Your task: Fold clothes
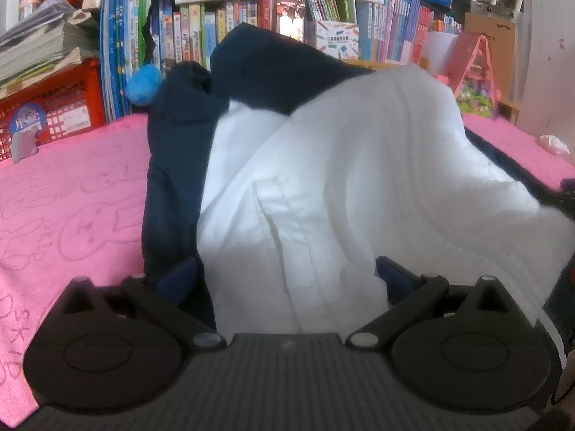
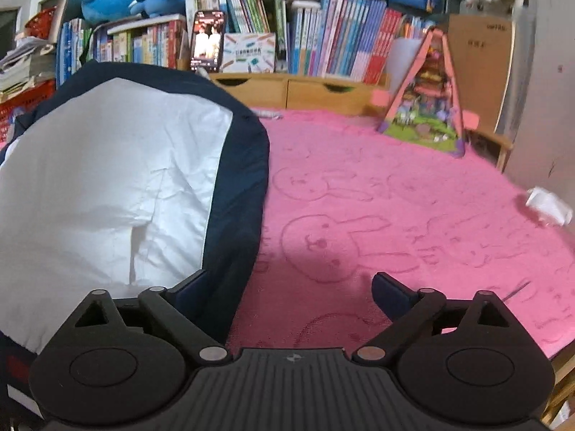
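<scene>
Jaws wide beside garment (image 2: 118,165)

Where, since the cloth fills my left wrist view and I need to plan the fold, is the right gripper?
Observer: The right gripper is at the right edge of the garment, one finger over its navy border and the other over the pink blanket.
Operator: Is it gripping cloth?
Observer: No. Its pads stand wide apart and press on nothing.
Operator: Any room on that side?
Observer: Yes. The blanket runs on past the garment, up to the wooden drawers at the back.
</scene>
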Demonstrator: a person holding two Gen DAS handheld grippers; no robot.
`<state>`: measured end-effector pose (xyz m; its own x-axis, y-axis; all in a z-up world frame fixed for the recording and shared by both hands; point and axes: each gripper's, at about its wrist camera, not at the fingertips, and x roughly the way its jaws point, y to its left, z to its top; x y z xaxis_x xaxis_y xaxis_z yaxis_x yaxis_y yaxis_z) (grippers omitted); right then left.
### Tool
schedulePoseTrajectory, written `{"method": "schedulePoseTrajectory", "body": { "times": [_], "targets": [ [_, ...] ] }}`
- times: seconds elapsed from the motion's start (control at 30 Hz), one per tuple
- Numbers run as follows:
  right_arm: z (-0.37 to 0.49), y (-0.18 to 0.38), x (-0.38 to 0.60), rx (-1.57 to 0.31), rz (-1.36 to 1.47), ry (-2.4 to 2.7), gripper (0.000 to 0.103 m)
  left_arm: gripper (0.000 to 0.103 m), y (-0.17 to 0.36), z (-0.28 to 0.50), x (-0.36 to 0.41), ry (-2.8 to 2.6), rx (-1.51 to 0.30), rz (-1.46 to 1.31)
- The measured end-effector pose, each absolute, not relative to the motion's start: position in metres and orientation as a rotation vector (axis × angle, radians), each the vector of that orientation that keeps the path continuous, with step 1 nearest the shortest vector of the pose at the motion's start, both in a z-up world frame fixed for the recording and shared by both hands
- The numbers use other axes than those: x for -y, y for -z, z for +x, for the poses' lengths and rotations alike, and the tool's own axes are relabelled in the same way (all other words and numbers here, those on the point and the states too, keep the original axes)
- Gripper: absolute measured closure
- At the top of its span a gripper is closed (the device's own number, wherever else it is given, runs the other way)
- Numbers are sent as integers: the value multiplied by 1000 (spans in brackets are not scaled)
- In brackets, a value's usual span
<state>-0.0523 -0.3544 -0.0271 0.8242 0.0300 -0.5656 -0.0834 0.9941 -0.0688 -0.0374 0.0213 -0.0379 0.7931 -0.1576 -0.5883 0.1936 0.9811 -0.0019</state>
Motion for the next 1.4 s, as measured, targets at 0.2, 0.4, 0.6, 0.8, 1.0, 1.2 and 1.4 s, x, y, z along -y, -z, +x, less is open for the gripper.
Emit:
{"method": "schedulePoseTrajectory", "body": {
  "times": [0.2,0.4,0.6,0.8,1.0,1.2,1.4],
  "targets": [
    [-48,6,333,-537,-96,-171,14,0,20,-2,-15,166,-681,137],
    [-2,8,357,-636,118,-223,14,0,-6,-19,-64,152,-591,-167],
    [54,19,369,-673,186,-279,14,0,12,11,-101,85,-680,-305],
    [86,32,352,-686,156,-338,30,0,21,32,-85,97,-669,-177],
    [104,35,343,-679,105,-392,38,7,19,46,-72,60,-688,-108],
    [111,33,340,-653,127,-419,92,89,7,51,-87,68,-677,-222],
    [120,-6,332,-488,70,-402,94,92,-33,74,-94,93,-534,-201]
  ]
}}
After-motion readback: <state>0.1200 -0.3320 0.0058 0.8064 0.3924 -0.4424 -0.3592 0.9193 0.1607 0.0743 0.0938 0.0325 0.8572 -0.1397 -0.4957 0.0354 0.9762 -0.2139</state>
